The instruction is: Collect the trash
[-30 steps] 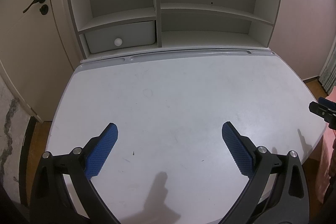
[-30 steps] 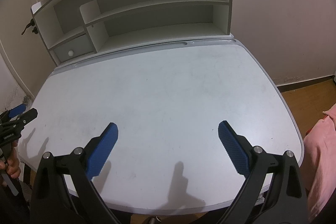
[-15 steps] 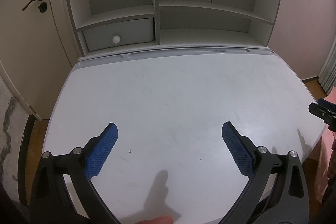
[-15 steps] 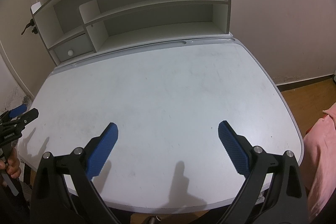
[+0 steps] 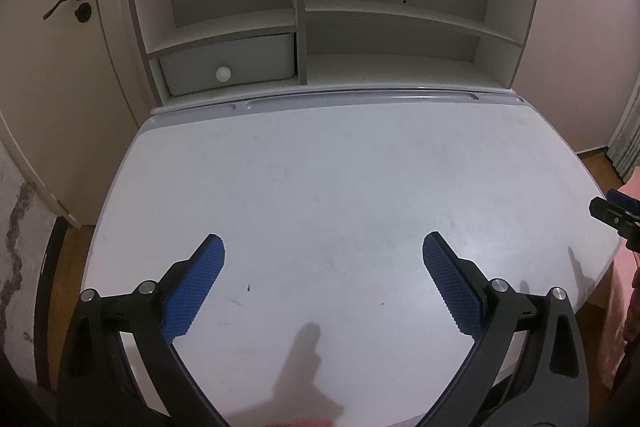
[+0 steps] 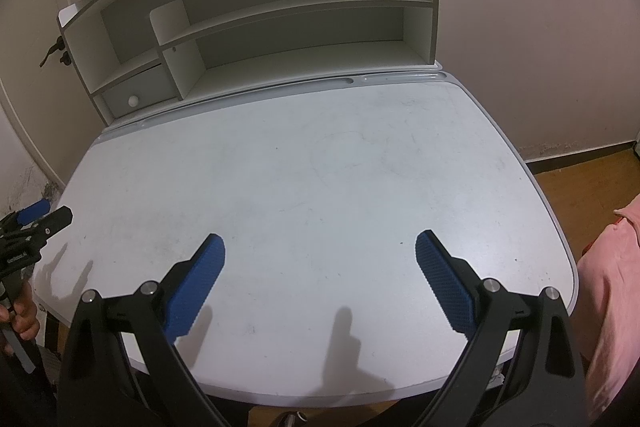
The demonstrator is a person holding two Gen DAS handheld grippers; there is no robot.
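I held the left gripper and right gripper spread wide, gripping nothing, above the white desk; I could see no trash.

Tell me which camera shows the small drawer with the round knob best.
The left wrist view: the drawer faces the camera nearly head-on, knob plain. The right wrist view shows the same drawer small, at an angle, tucked at the shelf unit's far left.
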